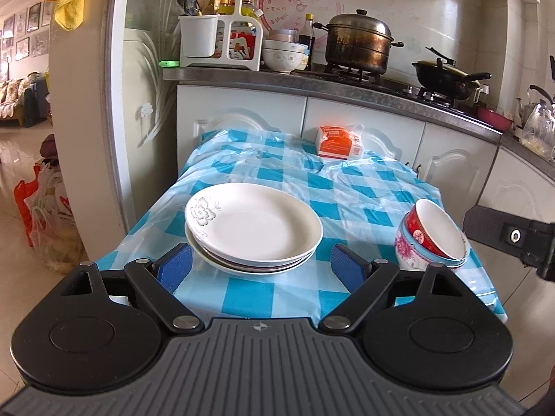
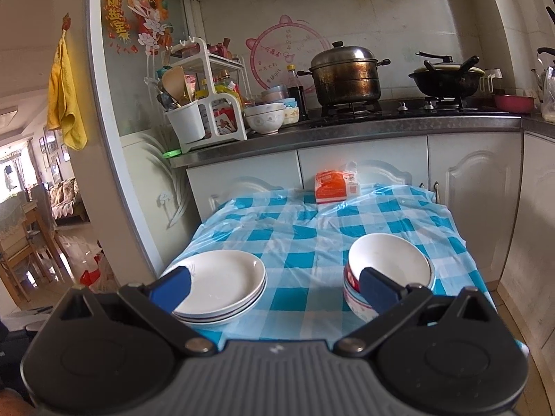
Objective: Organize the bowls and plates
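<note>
With both the left gripper [image 1: 261, 266] and right gripper [image 2: 274, 286] released and empty, the tilted bowl stack [image 1: 433, 235] near the table edge [image 1: 485, 298] could be knocked off.

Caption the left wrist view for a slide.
Open left gripper faces stacked plates on checked tablecloth; nested bowls at right.

Both wrist views face stove, sharing checked table [image 1: 364, 187].
</note>
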`<state>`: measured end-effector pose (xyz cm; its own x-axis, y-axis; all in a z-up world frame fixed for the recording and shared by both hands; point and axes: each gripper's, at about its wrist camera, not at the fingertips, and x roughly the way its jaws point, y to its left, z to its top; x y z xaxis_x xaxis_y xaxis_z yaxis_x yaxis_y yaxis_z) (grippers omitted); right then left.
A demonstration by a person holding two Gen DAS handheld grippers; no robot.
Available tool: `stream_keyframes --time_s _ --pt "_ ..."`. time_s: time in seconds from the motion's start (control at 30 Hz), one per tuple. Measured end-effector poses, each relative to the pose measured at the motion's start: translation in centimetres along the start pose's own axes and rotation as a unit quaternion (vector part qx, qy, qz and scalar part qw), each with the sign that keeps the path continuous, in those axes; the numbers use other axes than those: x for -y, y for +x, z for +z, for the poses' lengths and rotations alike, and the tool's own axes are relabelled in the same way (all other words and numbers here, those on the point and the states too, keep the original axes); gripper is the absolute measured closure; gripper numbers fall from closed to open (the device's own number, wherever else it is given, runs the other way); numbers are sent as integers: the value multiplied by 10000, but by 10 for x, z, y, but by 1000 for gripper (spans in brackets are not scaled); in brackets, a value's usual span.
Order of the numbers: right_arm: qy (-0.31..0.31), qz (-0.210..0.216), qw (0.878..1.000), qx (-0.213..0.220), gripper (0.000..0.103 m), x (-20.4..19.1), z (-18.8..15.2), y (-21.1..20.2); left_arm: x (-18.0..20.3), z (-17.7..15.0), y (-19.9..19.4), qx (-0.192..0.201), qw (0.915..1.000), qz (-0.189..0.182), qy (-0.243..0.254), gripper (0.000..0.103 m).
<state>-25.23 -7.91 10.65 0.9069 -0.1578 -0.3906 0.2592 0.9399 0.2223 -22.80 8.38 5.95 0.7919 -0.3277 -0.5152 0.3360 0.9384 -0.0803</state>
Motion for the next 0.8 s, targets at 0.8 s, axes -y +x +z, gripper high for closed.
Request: stream_keyframes --time_s 0.8 --pt "-56 -315 9995 86 1 13 -23 8 10 -8 3 -165 9993 295 154 0"
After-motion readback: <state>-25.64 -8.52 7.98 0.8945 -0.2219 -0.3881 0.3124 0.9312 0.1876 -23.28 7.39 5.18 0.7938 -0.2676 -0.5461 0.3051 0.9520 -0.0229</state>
